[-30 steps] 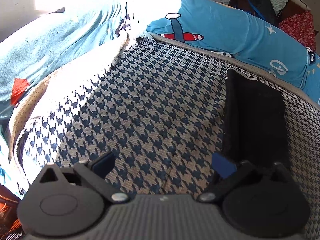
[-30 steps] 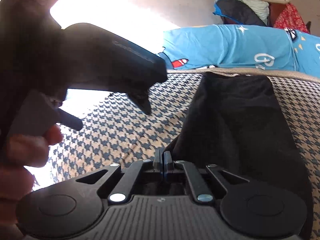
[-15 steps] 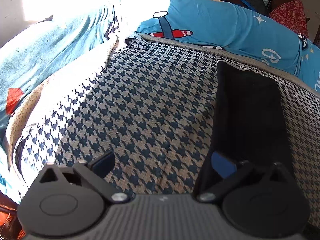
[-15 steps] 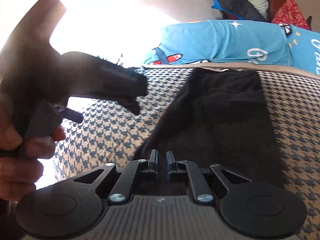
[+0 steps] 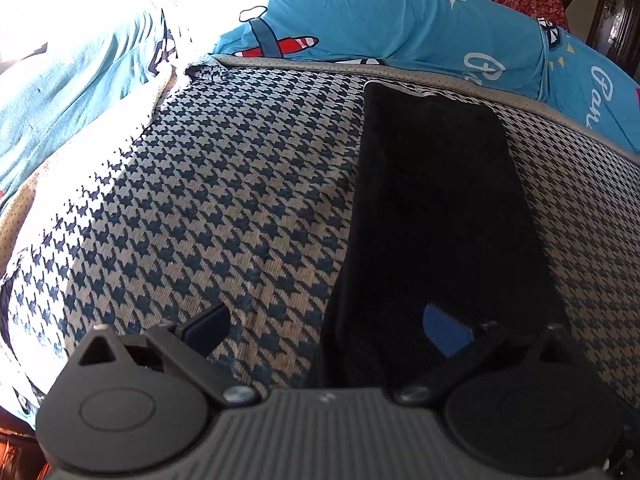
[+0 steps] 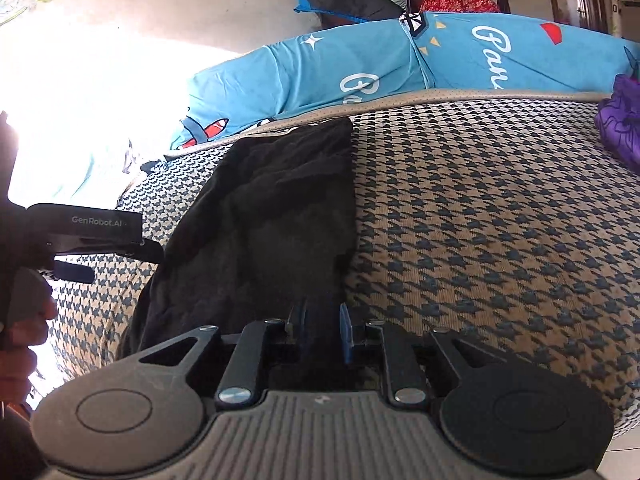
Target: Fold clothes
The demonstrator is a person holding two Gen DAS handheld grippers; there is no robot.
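Two grippers over black garment (image 5: 432,200), left gripper (image 5: 328,324) spread wide, right gripper (image 6: 322,330) opening, cloth between

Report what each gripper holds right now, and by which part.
Nothing is held. The left gripper is wide open over the black garment's near edge; the right gripper's jaws are opening, pads clear of it.

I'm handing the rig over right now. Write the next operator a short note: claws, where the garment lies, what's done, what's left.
Left claw: open, empty, over the near left edge of the black garment.
Right claw: jaws opening, with the garment's near end in the narrow gap between them.
Garment: a long narrow strip lying flat on the houndstooth cover, far end by the blue pillows.
Done: lengthwise fold, as far as it looks.
Left: probably fold it end to end. A purple garment waits at the right.
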